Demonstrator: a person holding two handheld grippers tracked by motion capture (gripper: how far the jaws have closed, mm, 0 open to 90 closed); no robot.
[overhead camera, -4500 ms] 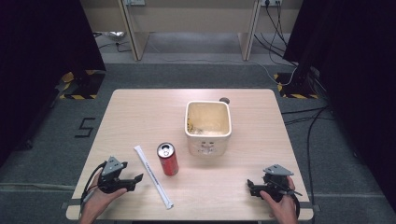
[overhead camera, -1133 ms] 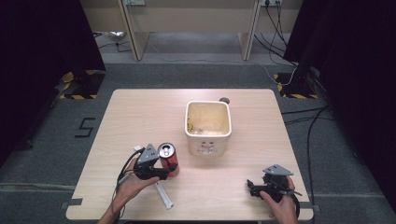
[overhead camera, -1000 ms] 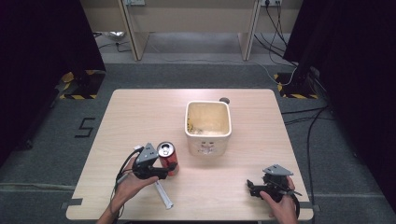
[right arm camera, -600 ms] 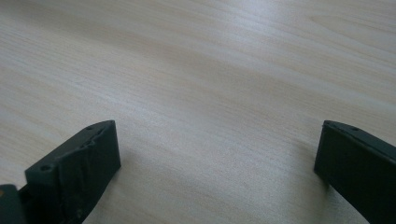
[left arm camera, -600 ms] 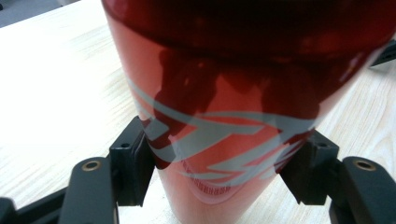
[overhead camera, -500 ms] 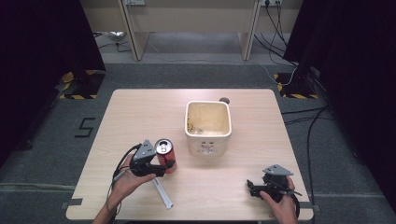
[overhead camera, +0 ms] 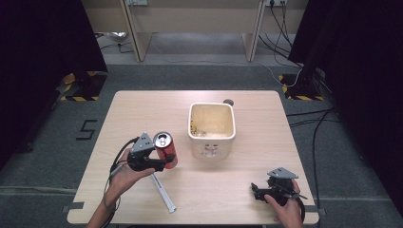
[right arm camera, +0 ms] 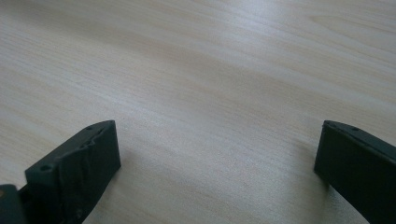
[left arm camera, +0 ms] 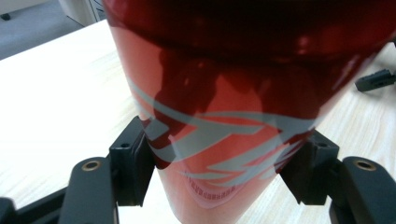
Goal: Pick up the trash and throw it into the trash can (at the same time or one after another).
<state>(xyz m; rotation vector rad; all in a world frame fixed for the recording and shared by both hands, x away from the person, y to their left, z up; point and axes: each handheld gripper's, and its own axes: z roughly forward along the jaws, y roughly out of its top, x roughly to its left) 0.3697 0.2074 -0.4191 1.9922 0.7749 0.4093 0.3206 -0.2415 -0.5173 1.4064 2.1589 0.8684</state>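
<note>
A red drink can [overhead camera: 166, 148] with a silver top is held left of the middle of the table, and my left gripper [overhead camera: 167, 164] is shut on its lower half. In the left gripper view the can [left arm camera: 224, 107] sits between both black pads [left arm camera: 135, 168], pressed from each side. My right gripper [overhead camera: 256, 191] rests near the table's front right corner, open. In the right gripper view its jaws [right arm camera: 217, 163] stand wide apart over bare wood.
A cream square bin [overhead camera: 211, 147] stands at mid-table, right of the can, with crumbs inside. A thin white tube [overhead camera: 164, 192] lies on the wood just in front of my left hand. A small dark round thing [overhead camera: 228, 101] sits behind the bin.
My left gripper came from the front left corner to the can and shut on it. Over the last second the can has shifted up and slightly left. The right gripper stayed still.
</note>
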